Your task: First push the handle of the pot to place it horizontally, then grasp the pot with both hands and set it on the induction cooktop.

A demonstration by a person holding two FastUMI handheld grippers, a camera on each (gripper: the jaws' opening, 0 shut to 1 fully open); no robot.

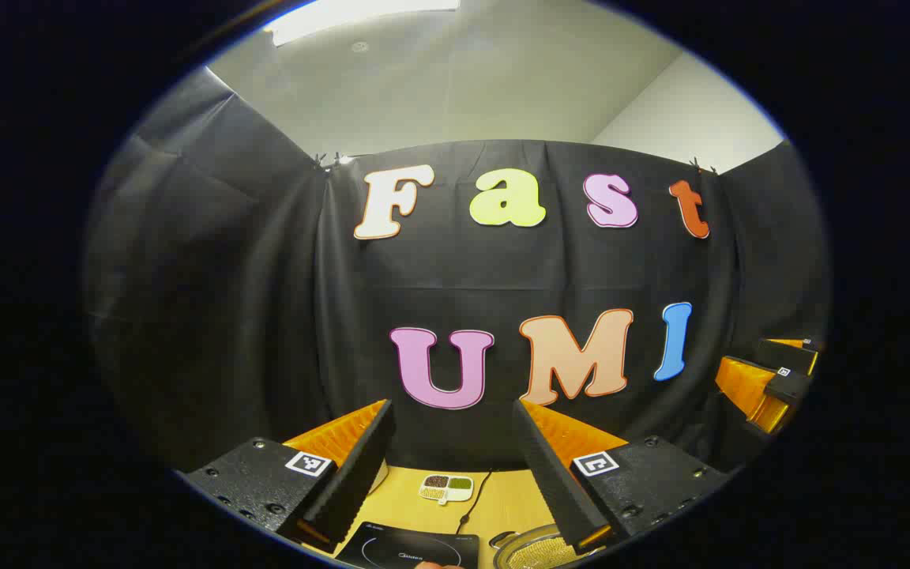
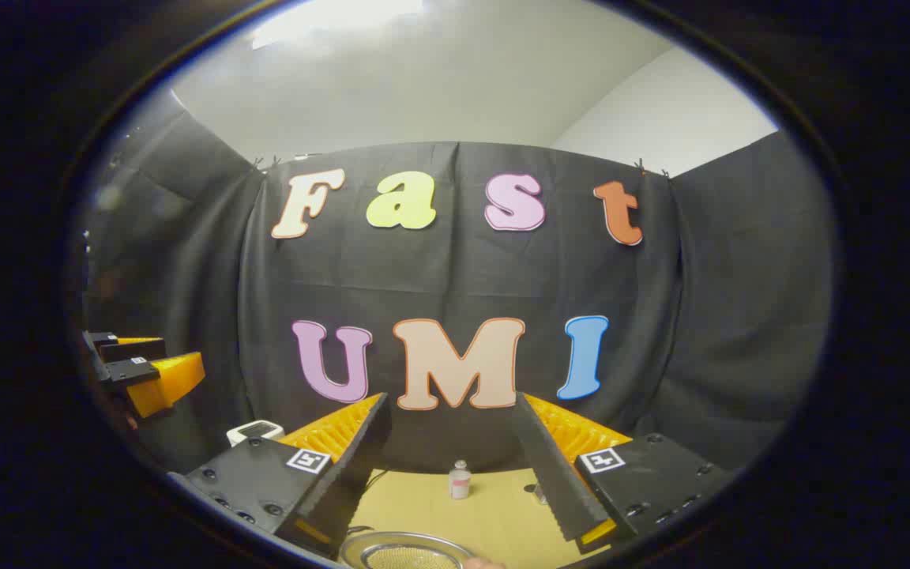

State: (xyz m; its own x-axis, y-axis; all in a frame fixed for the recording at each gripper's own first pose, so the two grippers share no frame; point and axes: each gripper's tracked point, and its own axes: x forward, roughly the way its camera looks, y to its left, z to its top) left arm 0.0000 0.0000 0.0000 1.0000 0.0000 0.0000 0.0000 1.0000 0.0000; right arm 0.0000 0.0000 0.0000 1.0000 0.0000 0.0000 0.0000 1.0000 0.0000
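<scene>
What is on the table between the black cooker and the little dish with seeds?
In the left gripper view, only bare table and a thin black cord lie between the cooktop and the seed dish.

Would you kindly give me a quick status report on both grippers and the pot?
Left gripper open, holding nothing. Right gripper open, holding nothing. Pot on table, beside induction cooktop. Nothing blocking visible.

Holding the left gripper [image 1: 451, 474] raised above the table [image 1: 502, 502], its 2 fingers spread wide apart, gripping nothing. Holding the right gripper [image 2: 451, 474] likewise above the table, fingers parted, level with and well apart from the left gripper.
</scene>
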